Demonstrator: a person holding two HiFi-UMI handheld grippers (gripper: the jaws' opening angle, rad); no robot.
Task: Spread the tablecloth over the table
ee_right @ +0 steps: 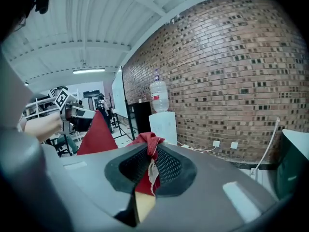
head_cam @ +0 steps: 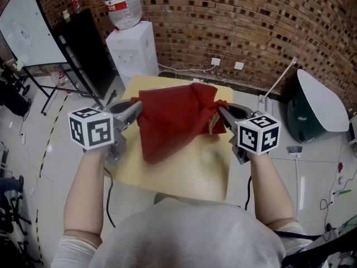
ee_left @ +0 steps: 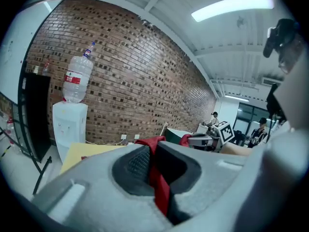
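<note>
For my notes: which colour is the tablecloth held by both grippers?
The tablecloth is plain red; the head view shows it best.

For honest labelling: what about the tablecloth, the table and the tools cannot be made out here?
- Head view: the middle of the table is hidden behind the held-up tablecloth; its legs, under its own top.
- Head view: whether the tablecloth's low end touches the table cannot be told.
- Right gripper view: any print on the pale tag in the right tool is too small to read.
- Left gripper view: the left tool itself hides most of the table.
</note>
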